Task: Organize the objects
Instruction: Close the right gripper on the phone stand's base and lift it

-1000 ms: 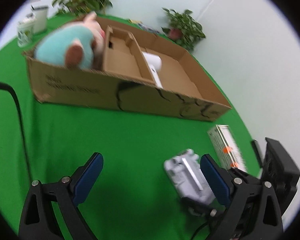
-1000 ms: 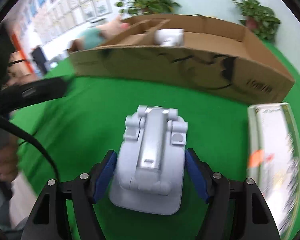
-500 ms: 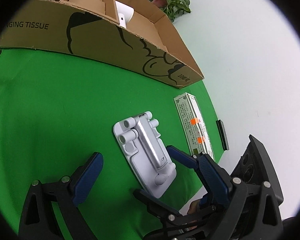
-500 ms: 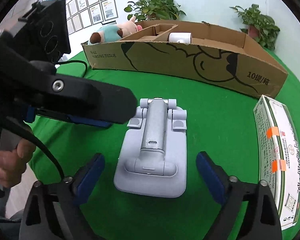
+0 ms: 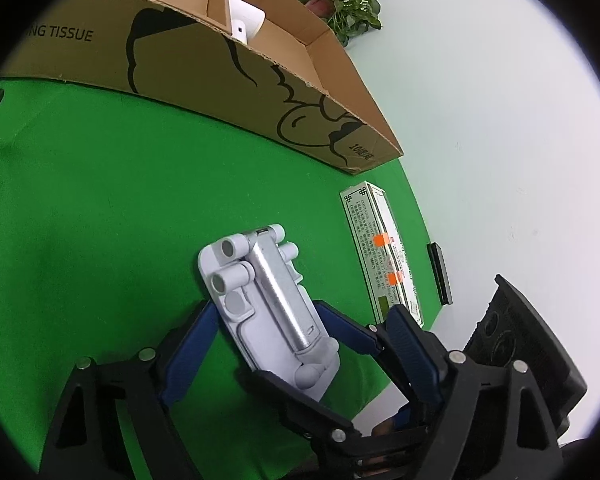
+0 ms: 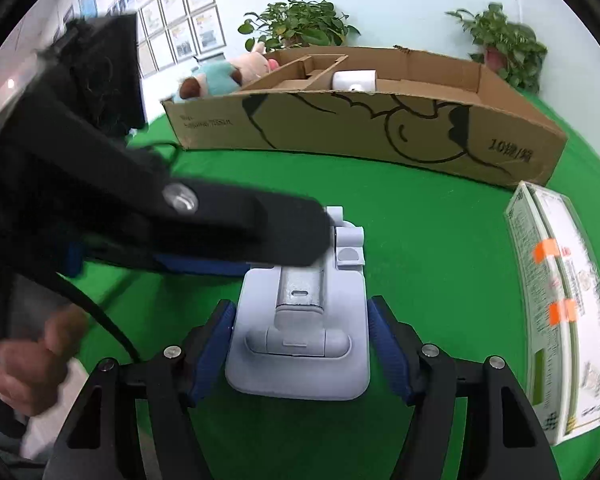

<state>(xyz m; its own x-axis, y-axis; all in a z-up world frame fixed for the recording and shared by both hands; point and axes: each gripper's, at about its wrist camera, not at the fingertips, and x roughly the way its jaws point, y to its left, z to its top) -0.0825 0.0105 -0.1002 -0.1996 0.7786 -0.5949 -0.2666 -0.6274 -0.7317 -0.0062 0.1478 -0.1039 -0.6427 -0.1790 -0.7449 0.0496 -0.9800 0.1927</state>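
The pale grey folding phone stand lies flat on the green cloth, in front of the long brown cardboard box. The right gripper is closing around its near end, blue pads just at its sides; real pressing I cannot tell. The left gripper is also closing, the stand between its pads, one finger lying over the far end.
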